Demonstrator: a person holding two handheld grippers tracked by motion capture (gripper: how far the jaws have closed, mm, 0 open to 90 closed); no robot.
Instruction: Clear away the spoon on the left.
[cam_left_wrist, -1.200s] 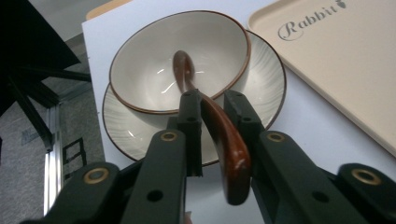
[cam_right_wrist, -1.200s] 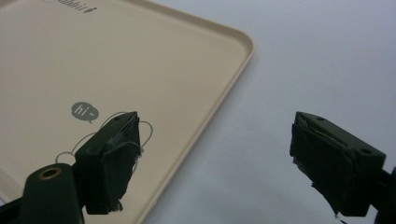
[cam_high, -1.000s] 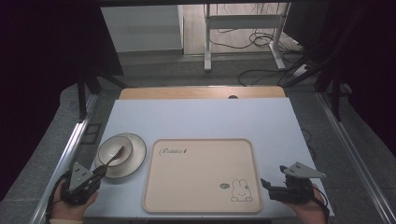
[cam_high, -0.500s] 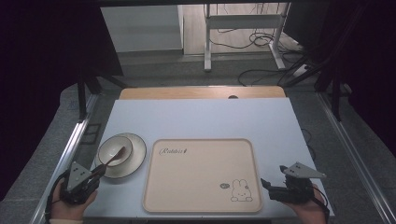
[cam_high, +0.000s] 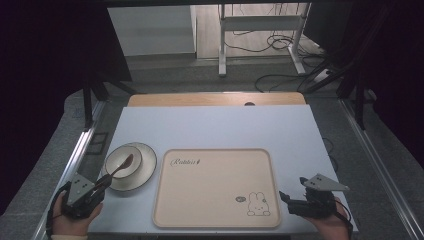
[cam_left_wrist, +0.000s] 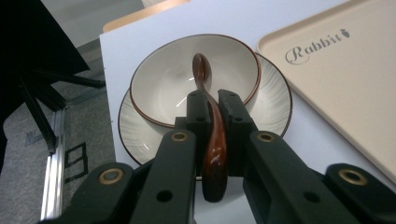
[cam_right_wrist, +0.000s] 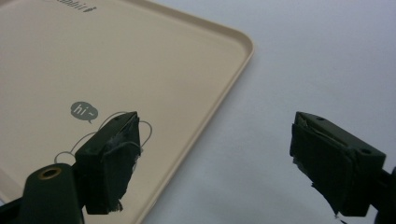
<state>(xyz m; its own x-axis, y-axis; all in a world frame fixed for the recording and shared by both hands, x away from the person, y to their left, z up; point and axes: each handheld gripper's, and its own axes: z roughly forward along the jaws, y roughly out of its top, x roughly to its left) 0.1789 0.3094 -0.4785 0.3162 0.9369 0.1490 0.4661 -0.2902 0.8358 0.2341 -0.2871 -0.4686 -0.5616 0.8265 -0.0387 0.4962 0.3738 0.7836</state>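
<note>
- The brown spoon (cam_left_wrist: 211, 119) lies with its scoop inside the bowl (cam_left_wrist: 163, 81) and its handle slanting out over the bowl's near rim toward the table's front left corner.
- The left gripper (cam_left_wrist: 212, 103) is clamped on that handle: in the left gripper view both black jaws press on its sides, with the handle's end sticking out behind them.
- In the high view the same spoon (cam_high: 119, 168) runs from the bowl (cam_high: 120, 159) down to the left gripper (cam_high: 100, 184), which a hand (cam_high: 70, 222) holds at the table's front left edge.
- The bowl stands on a ribbed saucer (cam_left_wrist: 275, 100); the saucer (cam_high: 145, 167) sits on the white table (cam_high: 210, 125), just left of the tray and apart from it.
- The beige tray (cam_high: 215, 185) lies flat in the middle of the table's near half, bare, with "Rabbit" lettering in one corner and a small rabbit drawing in the near right one.
- The right gripper (cam_high: 285, 196) rests at the front right, just beside the tray's right edge; its jaws stand wide apart with nothing between them.
- In the right gripper view, the right gripper (cam_right_wrist: 215, 158) has one jaw above the tray (cam_right_wrist: 140, 60) and the other above bare table (cam_right_wrist: 303, 56).
- Nothing lies between the spoon and the tray; only the bowl's rim rises under the handle.
- Count: one spoon, one bowl, one saucer, one tray, two grippers.
</note>
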